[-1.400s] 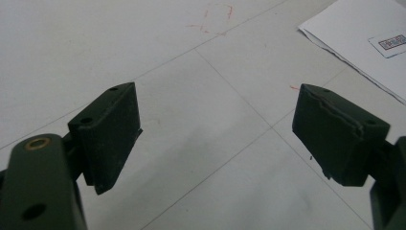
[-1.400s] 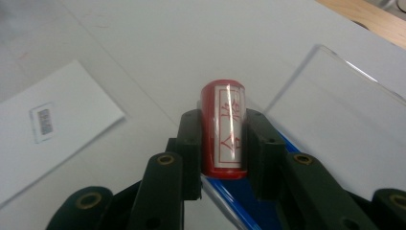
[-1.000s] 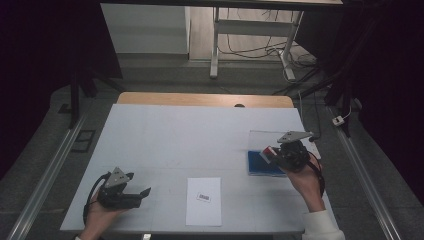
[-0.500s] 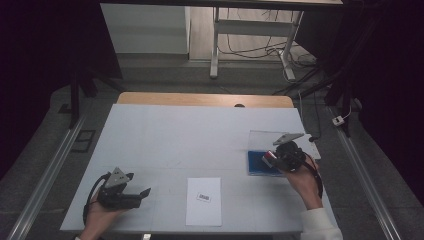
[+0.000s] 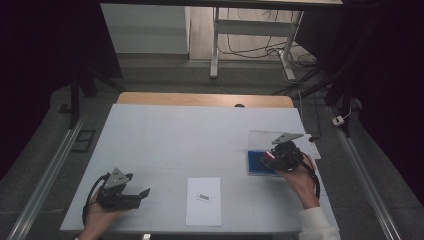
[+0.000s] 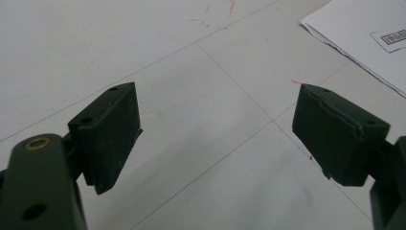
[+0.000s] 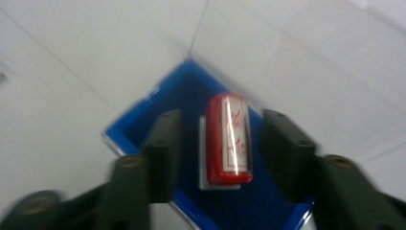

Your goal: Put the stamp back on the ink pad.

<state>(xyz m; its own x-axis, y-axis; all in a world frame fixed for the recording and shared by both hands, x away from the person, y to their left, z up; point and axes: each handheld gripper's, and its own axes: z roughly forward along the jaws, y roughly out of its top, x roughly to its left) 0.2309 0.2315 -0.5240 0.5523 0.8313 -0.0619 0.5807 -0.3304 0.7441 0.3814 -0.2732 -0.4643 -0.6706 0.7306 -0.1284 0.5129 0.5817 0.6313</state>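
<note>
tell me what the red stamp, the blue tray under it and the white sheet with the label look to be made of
Red stamp: probably glossy plastic, with bright streaks of reflected light along its rounded top.
Blue tray: looks like a matte blue pad inside a clear hard-plastic case; the pale see-through rim and lid suggest this, though blur leaves it open.
White sheet: likely paper, thin, flat and matte, with a small printed label.

Both grippers black: left gripper [image 5: 142, 192] with grey three-cornered plate and looped black cable; right gripper [image 5: 268, 156] likewise plated. Blocky black pads [image 6: 112, 132] show screw holes. White sleeve [image 5: 314, 225] at right wrist.
</note>
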